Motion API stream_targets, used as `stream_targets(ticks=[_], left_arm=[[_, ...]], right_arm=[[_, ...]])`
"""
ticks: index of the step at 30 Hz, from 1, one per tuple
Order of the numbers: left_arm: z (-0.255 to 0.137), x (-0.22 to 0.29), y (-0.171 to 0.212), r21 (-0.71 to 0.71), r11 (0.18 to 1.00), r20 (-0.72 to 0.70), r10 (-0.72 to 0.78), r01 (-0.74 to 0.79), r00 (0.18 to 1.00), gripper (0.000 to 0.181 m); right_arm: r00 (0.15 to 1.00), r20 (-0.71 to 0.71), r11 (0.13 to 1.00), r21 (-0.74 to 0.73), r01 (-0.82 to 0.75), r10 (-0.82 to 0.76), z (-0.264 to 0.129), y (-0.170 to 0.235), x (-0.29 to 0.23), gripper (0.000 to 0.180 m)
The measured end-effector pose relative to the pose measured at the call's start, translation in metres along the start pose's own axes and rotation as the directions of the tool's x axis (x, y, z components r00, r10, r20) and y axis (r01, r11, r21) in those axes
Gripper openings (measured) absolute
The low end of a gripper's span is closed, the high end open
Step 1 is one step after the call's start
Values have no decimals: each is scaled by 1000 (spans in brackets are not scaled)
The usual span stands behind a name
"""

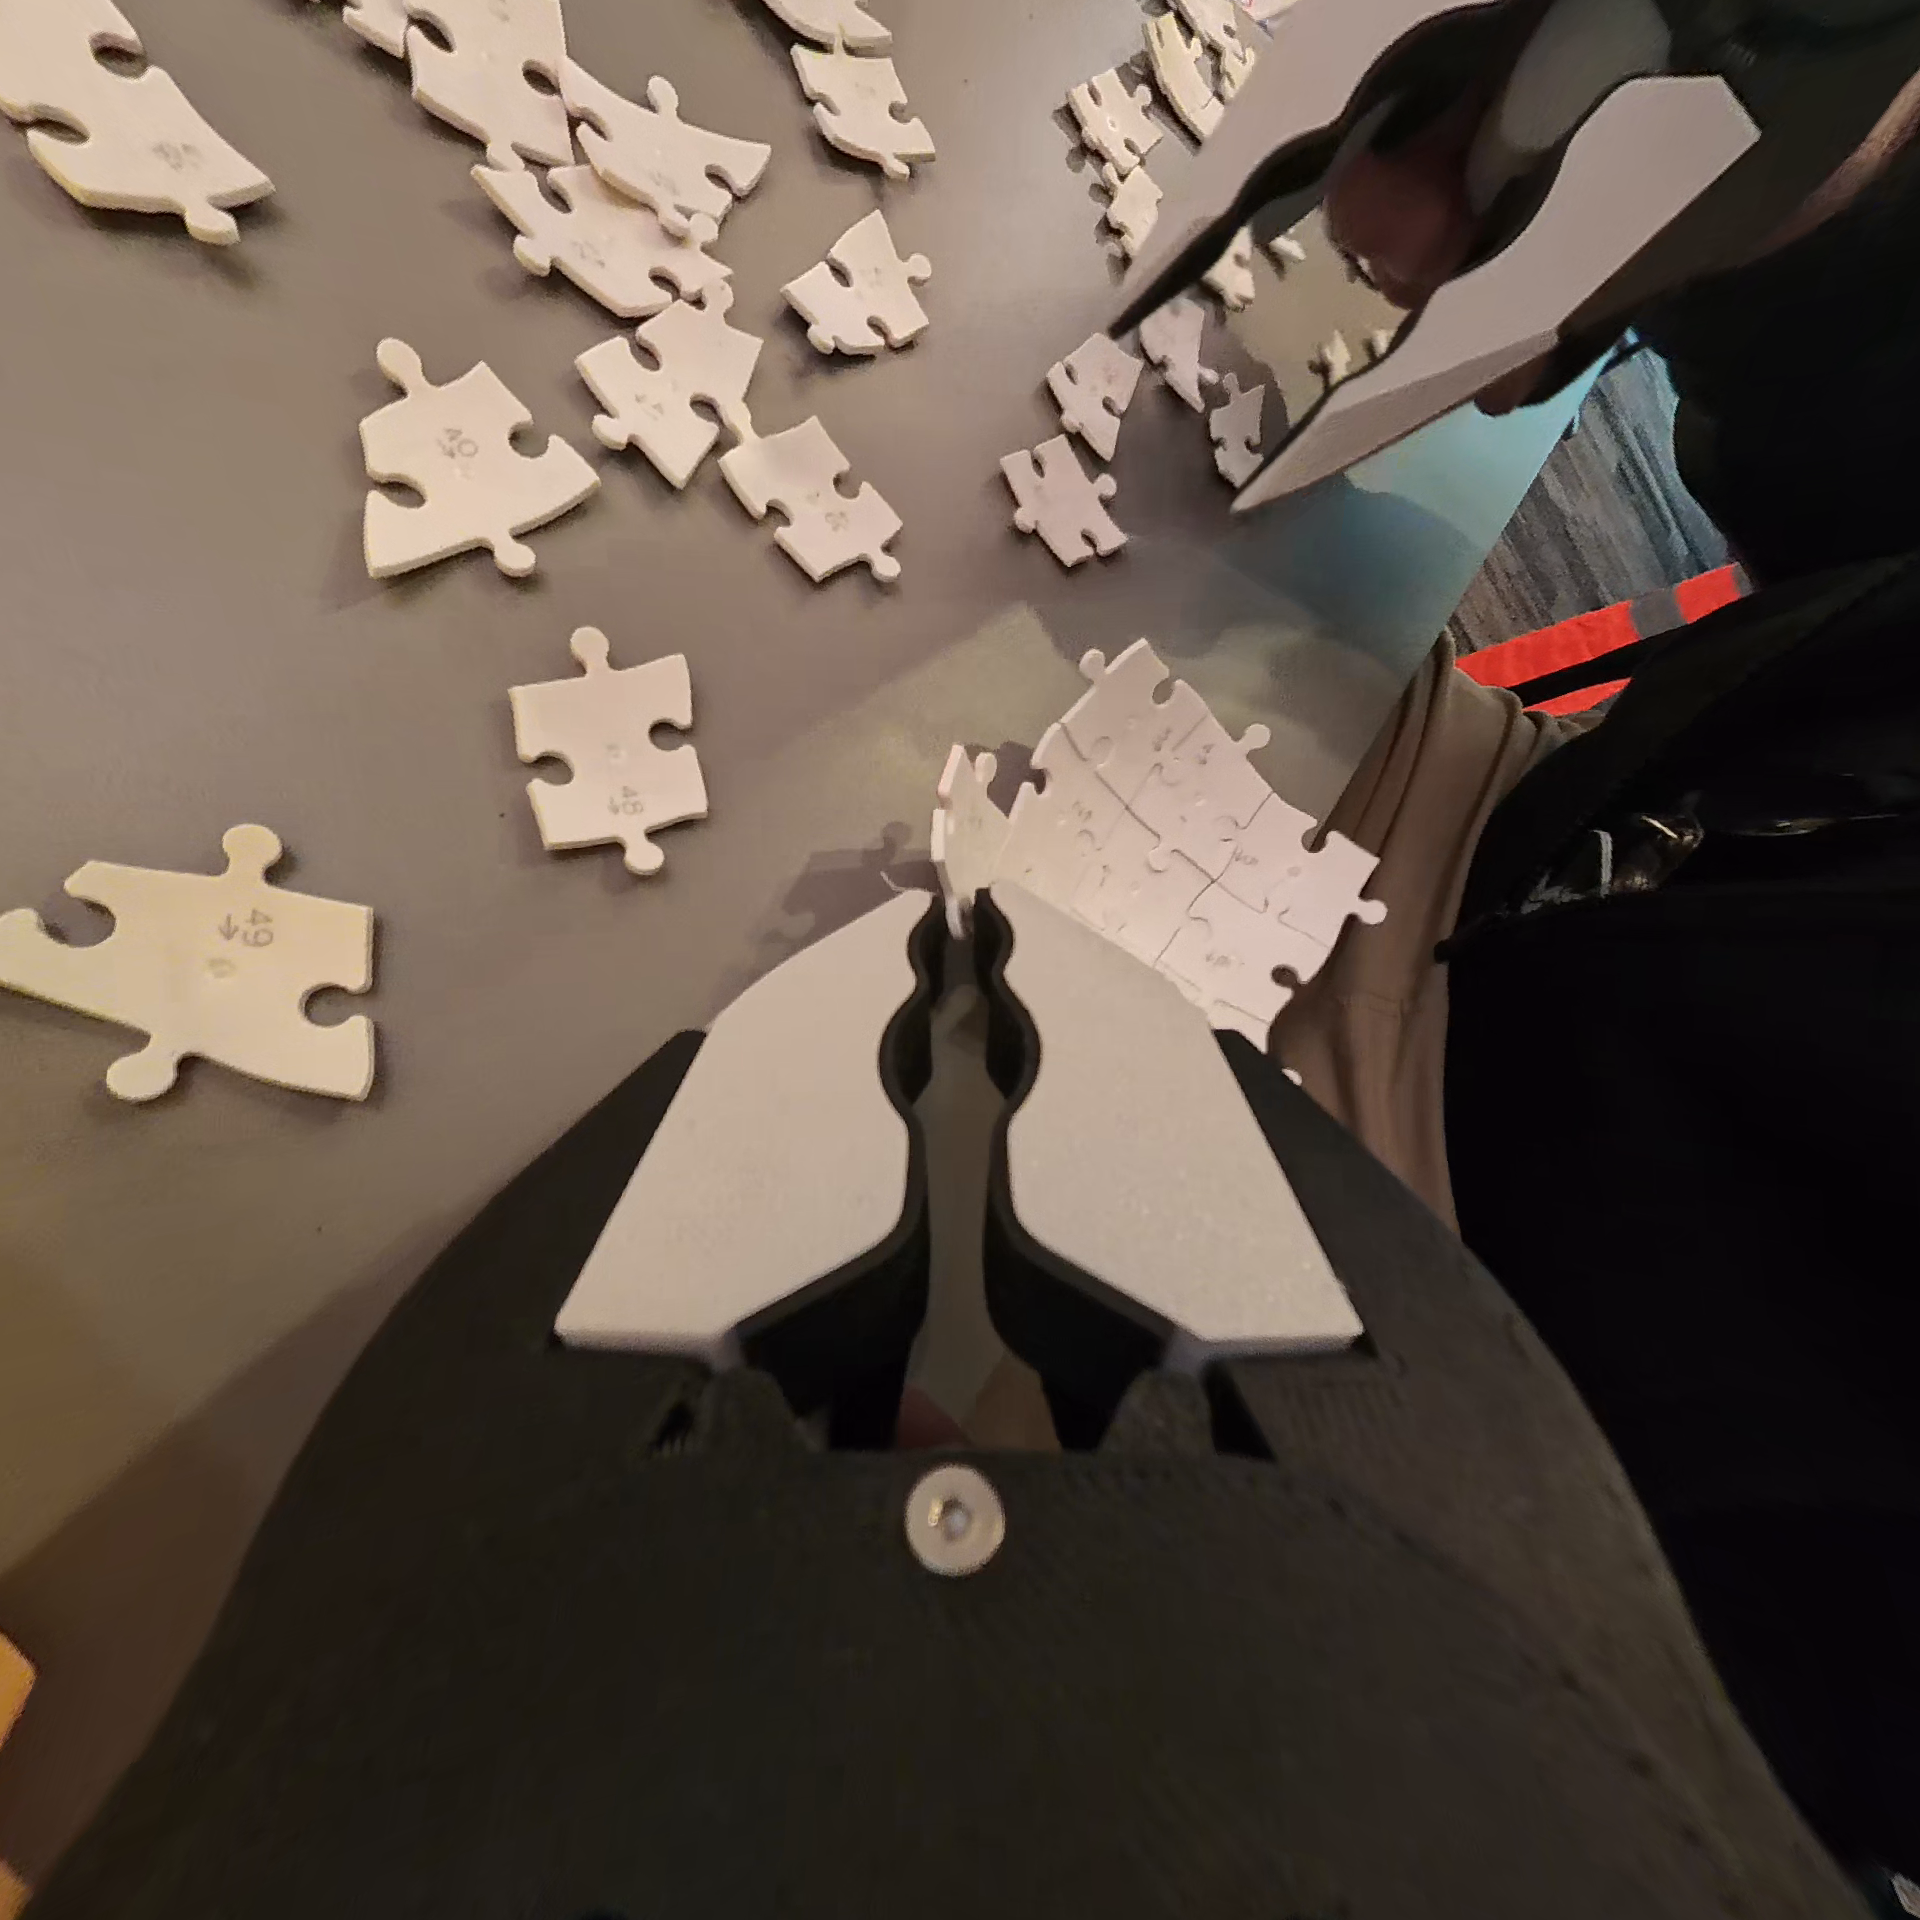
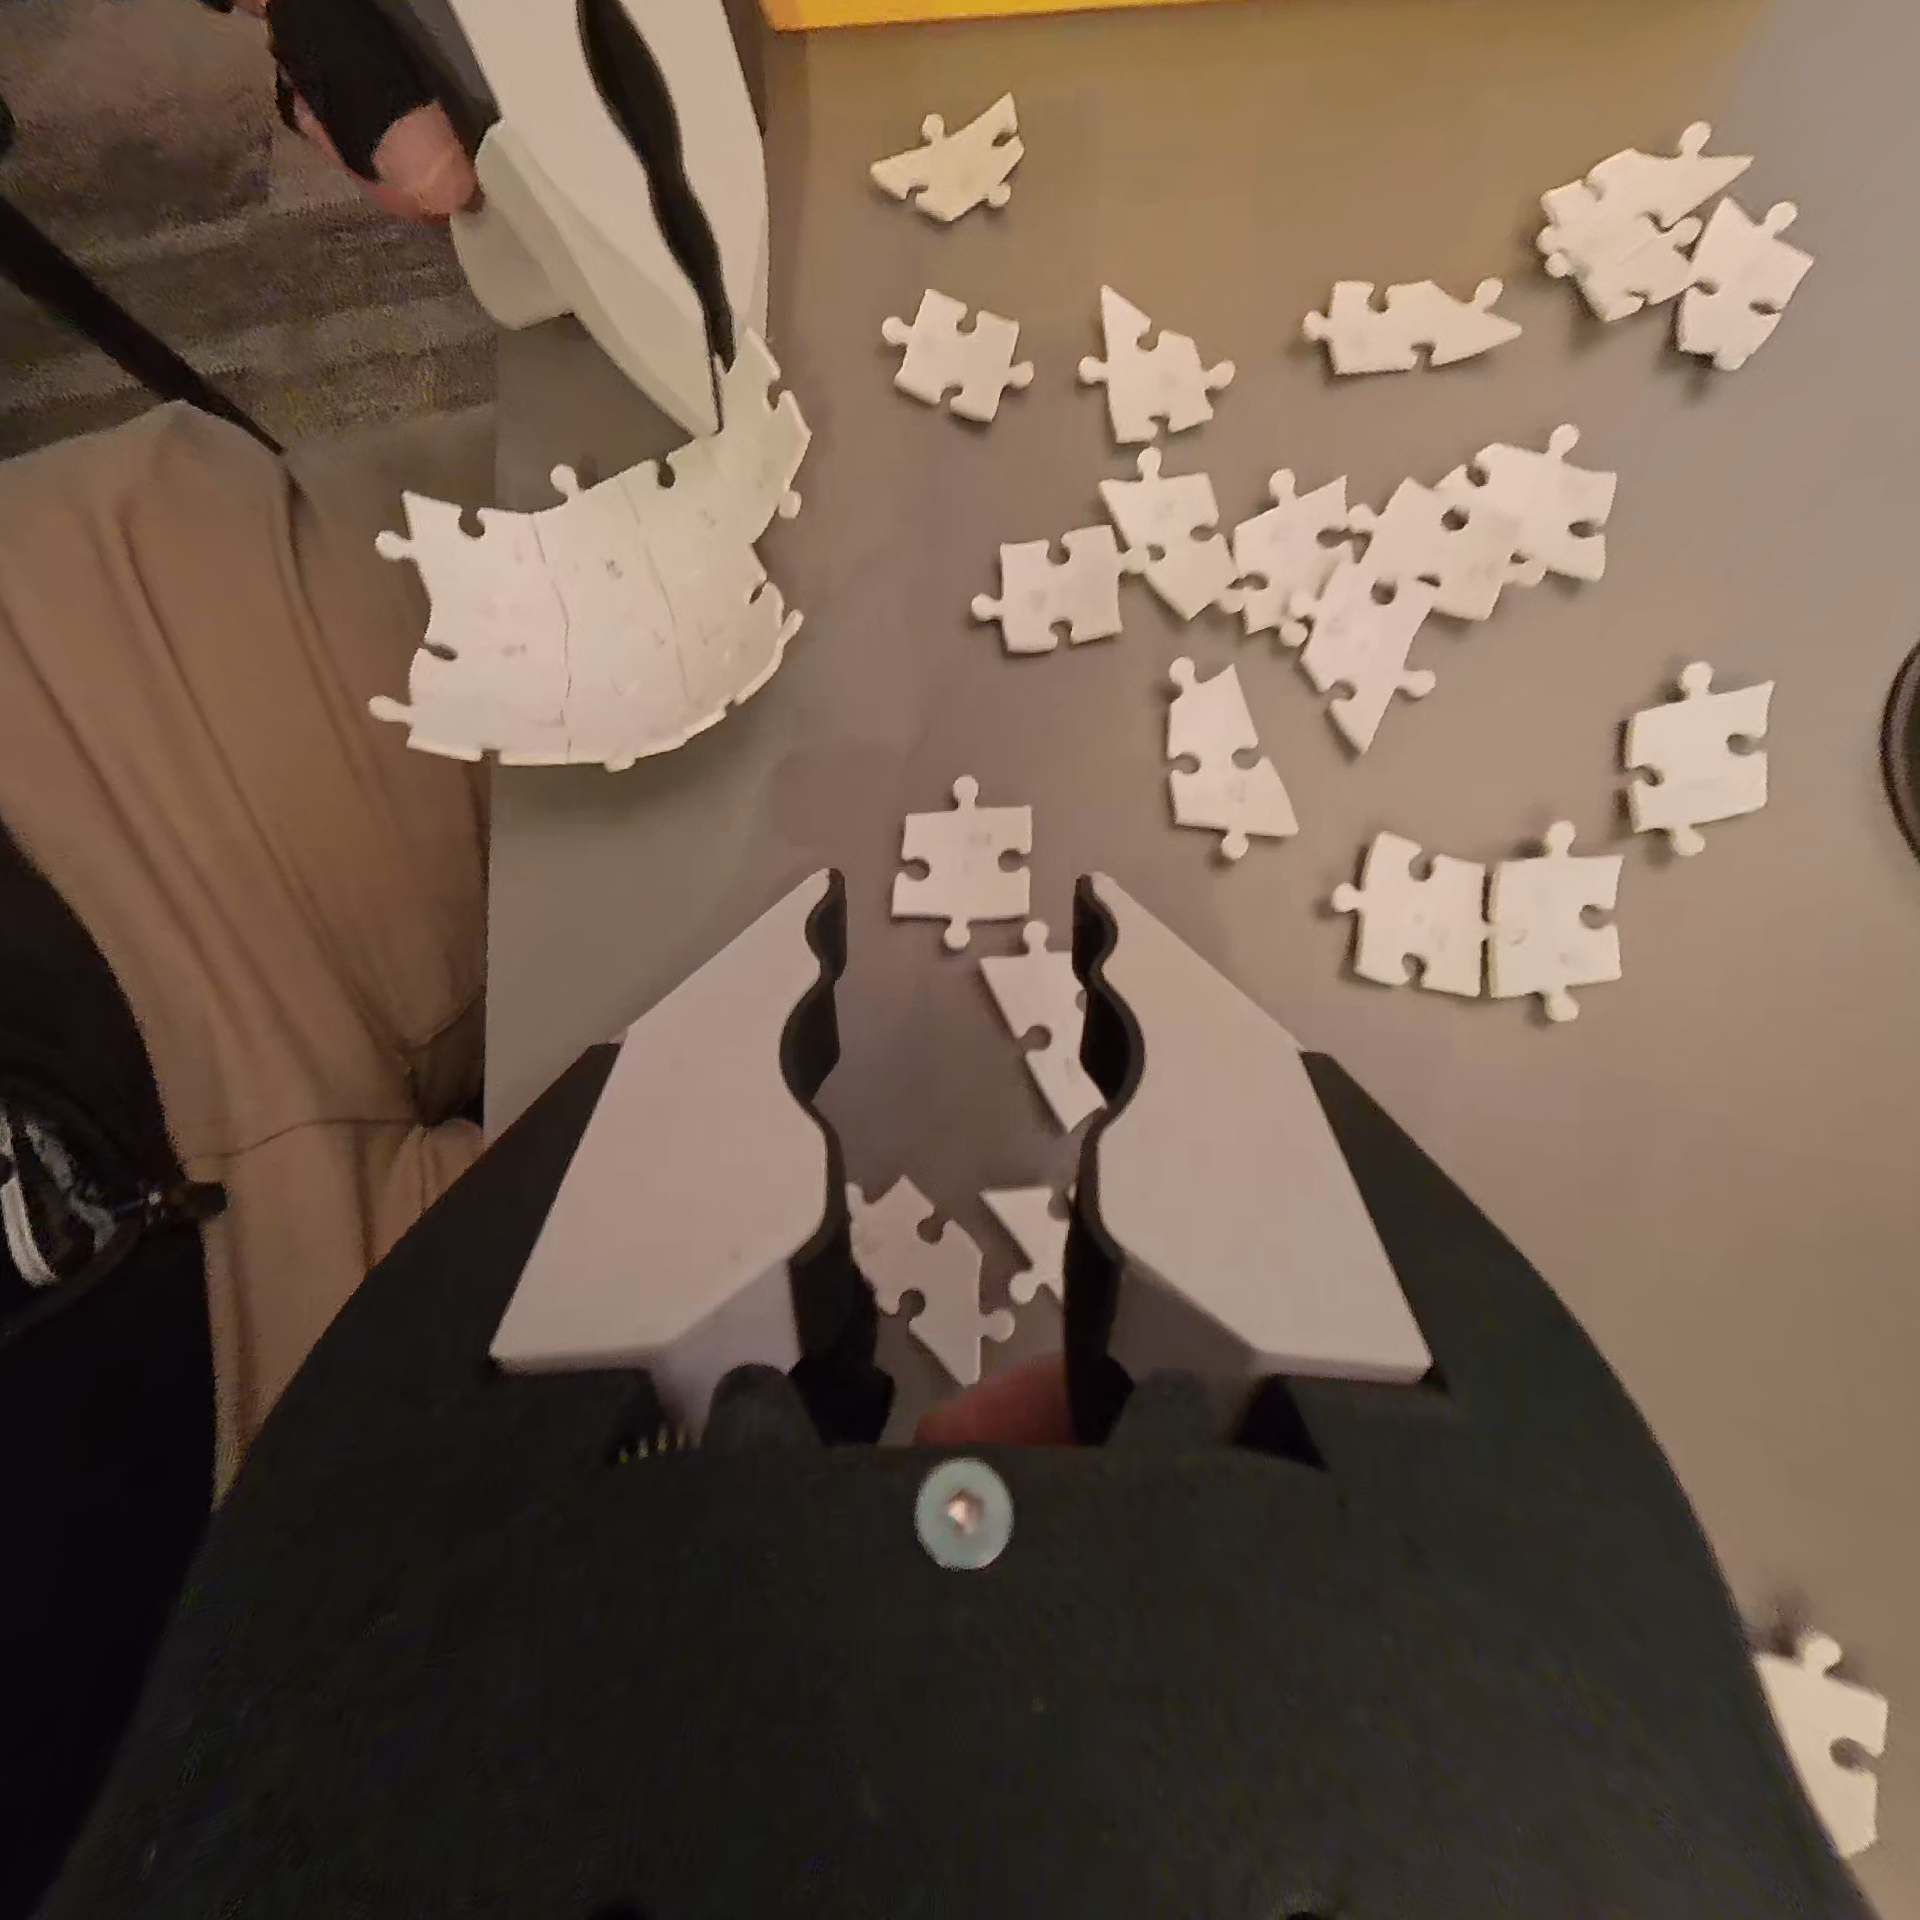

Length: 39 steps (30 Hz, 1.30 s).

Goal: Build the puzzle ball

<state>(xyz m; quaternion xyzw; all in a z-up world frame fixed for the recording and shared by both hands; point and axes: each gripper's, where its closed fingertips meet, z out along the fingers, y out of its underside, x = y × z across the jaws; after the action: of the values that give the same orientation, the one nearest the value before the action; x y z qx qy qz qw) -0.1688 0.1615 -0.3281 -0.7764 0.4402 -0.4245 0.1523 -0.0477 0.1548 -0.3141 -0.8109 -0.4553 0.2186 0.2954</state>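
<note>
Shell (image 2: 592, 613): one curved patch of joined pieces, a small part of a ball, held off the worktop (image 2: 1351, 1299) edge by my left gripper (image 1: 964, 914), pinched on its rim. Right gripper (image 2: 956, 894): wide, empty. Loose pieces (image 2: 1351, 582): dozens, unjoined; most work remains.

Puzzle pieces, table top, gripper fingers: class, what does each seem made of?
Puzzle pieces: probably matte white plastic or foam board; thick cut edges. Table top: smooth grey laminate, likely; faint sheen. Right gripper fingers: matte grey plastic, black wavy pads, maybe rubber.
</note>
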Motion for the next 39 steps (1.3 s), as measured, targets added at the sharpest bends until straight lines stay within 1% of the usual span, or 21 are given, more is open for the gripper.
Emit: stream_targets(ticks=[6,13,24,29,32,35,39], left_arm=[[-3,-3,1,27,1000,22,-9,8,1000,5],[-4,-2,-2,62,998,13,-23,22,1000,8],[-3,-2,-4,68,997,7,-31,31,999,16],[-3,-2,-4,68,997,1,-35,35,999,16],[-3,-1,-5,71,997,-6,-37,38,999,16],[-3,-1,-4,70,997,-12,-37,38,999,16],[-3,0,-4,73,997,-17,-36,37,999,15]], right_arm=[[999,-34,1000,4,6,-6,10,-9,16,42],[999,-54,1000,9,5,-5,16,-13,27,42],[994,-101,998,55,-33,39,15,-22,49,44],[992,-115,997,72,-39,48,19,-28,59,46],[994,-105,997,72,-32,39,27,-34,63,52],[998,-58,997,71,-31,35,37,-40,61,63],[999,-11,999,30,-45,45,47,-35,58,68]])
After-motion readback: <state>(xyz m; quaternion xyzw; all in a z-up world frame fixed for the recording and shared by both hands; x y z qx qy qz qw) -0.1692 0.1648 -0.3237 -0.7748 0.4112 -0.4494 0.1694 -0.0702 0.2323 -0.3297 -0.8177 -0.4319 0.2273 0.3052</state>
